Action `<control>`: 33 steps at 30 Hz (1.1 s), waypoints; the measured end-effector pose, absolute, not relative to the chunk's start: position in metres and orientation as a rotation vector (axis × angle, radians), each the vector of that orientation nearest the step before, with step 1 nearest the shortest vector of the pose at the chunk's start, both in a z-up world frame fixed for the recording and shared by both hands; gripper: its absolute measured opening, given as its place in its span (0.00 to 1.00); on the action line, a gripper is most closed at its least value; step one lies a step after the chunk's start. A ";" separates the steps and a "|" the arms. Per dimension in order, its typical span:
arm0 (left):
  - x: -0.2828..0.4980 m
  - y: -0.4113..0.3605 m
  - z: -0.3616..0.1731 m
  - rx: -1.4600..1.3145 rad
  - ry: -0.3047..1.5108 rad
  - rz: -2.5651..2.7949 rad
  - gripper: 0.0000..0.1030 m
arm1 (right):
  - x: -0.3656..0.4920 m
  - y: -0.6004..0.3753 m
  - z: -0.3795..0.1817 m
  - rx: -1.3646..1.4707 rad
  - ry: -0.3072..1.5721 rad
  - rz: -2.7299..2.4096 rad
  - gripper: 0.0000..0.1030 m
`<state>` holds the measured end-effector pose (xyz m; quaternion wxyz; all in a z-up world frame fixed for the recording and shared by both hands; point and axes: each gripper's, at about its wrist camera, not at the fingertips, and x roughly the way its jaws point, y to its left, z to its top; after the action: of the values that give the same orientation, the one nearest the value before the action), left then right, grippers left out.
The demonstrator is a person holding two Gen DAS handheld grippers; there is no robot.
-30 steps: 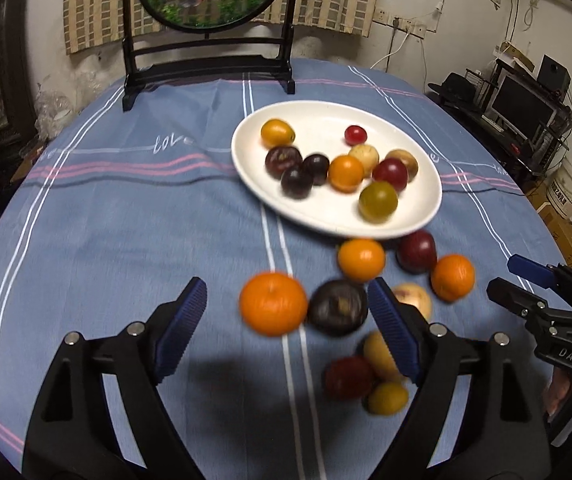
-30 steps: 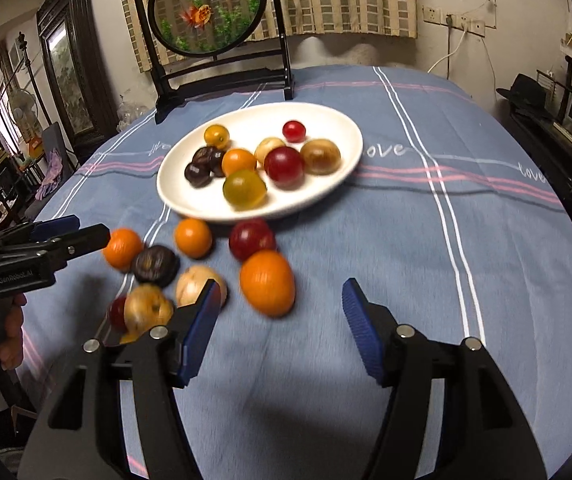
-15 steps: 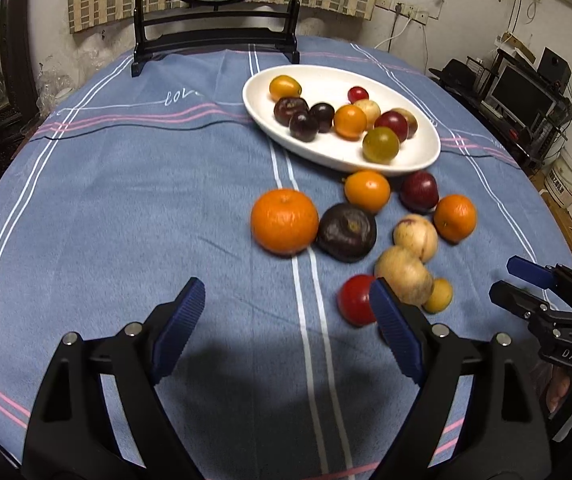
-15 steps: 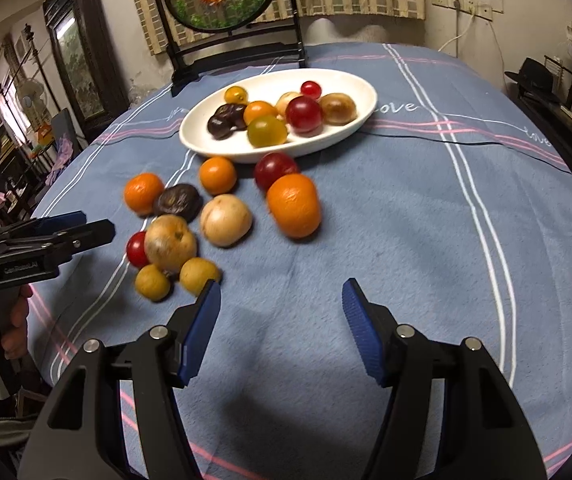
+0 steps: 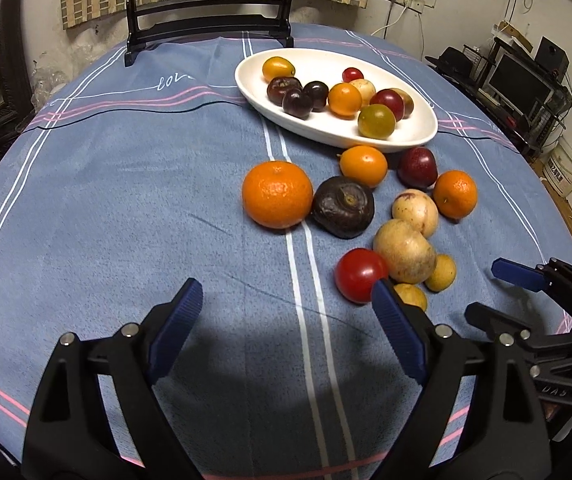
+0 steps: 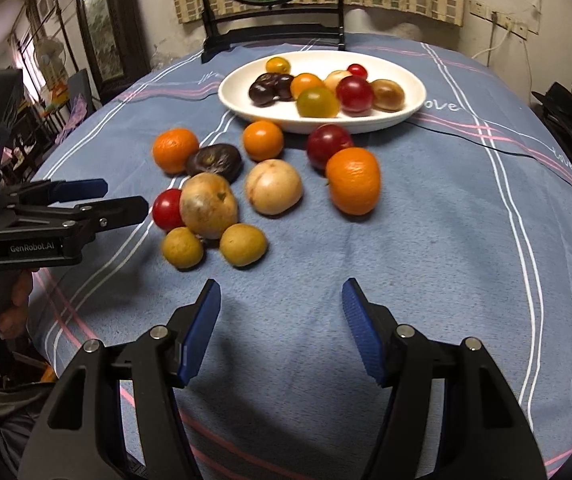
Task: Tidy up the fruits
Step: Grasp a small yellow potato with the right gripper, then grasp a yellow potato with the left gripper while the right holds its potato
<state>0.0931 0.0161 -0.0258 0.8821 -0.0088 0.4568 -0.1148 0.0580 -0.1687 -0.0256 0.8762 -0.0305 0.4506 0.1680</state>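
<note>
A white oval plate (image 5: 414,136) (image 6: 402,120) holds several small fruits at the far side of the blue tablecloth. Loose fruits lie in front of it: a large orange (image 5: 277,194) (image 6: 175,149), a dark purple fruit (image 5: 343,206) (image 6: 215,161), a red tomato (image 5: 360,275) (image 6: 167,209), pale yellow fruits (image 5: 404,251) (image 6: 208,205) and another orange (image 5: 455,194) (image 6: 353,186). My left gripper (image 5: 286,320) (image 6: 122,200) is open and empty, short of the fruits. My right gripper (image 6: 282,320) (image 5: 490,292) is open and empty, near the table's front edge.
A black wooden stand with a round painted screen (image 5: 206,12) (image 6: 270,12) stands at the table's far edge. Shelves with electronics (image 5: 526,76) are to the right of the table. A dark cabinet (image 6: 106,40) is at the left.
Both grippers have pulled back toward the near edge of the table, so the fruits and plate lie farther ahead. Both stay open and empty.
</note>
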 end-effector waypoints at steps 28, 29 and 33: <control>0.084 0.007 -0.023 -0.021 0.968 -0.321 0.86 | 0.081 -0.154 -0.029 -0.111 0.931 0.343 0.28; 0.082 0.003 -0.022 -0.023 0.968 -0.333 0.86 | 0.080 -0.158 -0.028 -0.104 0.931 0.338 0.28; 0.076 -0.012 -0.022 -0.001 0.974 -0.356 0.86 | 0.072 -0.173 -0.028 -0.072 0.927 0.328 0.28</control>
<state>0.0764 -0.0122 -0.0225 0.8685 -0.0003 0.4656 -0.1702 0.0722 -0.1733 -0.0275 0.8810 -0.0347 0.4449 0.1573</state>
